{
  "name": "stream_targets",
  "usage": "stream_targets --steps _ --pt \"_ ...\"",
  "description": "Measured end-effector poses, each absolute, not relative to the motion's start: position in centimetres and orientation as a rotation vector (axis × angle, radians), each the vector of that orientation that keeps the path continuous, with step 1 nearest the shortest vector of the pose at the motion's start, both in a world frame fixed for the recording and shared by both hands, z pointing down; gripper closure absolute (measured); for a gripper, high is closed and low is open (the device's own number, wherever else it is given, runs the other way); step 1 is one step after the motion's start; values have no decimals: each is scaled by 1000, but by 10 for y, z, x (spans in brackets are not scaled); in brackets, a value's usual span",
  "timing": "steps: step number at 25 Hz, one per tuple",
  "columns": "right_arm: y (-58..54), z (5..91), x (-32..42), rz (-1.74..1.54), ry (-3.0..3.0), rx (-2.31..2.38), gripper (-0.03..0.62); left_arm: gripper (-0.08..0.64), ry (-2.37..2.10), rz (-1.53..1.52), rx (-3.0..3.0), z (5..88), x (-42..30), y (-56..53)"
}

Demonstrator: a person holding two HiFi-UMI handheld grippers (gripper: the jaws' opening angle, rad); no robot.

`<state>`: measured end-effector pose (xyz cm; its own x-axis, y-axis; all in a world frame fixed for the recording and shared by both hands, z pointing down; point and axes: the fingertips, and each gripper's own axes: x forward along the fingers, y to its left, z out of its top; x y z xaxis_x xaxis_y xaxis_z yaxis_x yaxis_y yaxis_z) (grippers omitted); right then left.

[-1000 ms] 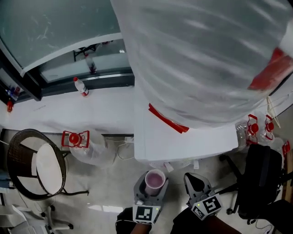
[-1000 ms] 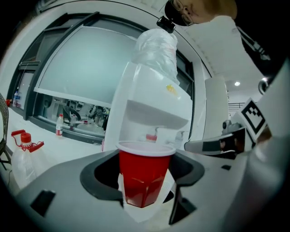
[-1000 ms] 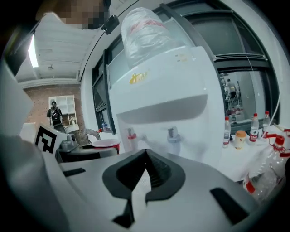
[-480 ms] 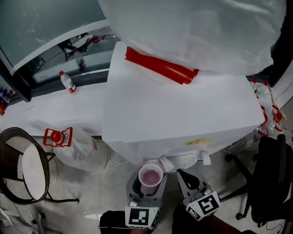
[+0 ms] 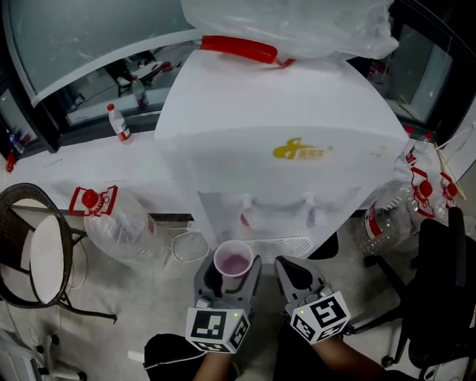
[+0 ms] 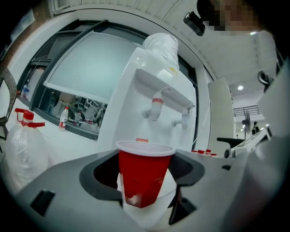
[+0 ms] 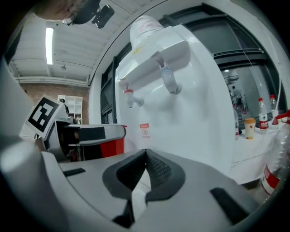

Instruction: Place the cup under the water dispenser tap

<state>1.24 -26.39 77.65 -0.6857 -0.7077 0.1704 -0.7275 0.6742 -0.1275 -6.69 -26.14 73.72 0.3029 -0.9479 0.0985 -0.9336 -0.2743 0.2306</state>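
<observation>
Left gripper: jaws set wide and gripping the cup, which stands upright between them. The cup wall is red and the rim white. Its base is hidden behind the jaws, and a white shape beneath it cannot be identified.

Right gripper: jaws closed together with nothing between them. It sits just beside the left gripper.

The dispenser stands ahead of both pairs of jaws. The red tap and the second tap lie ahead of and above the left jaws. The cup appears short of them, beneath neither.

In the head view the jaw tips partly cover the grille below the taps. The bag-wrapped bottle on the dispenser is cut off at the top edge. The label on the dispenser front is too small to read.
</observation>
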Motion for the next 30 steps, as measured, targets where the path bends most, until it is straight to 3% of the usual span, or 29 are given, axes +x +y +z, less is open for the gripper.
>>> stream_targets --steps 10,30 --pt "-254 780 35 319 -2809 1171 594 249 -1742 -187 2338 719 -51 -277" --pt "-253 798 45 352 -2761 1221 594 249 -1718 -94 2365 756 -48 -305"
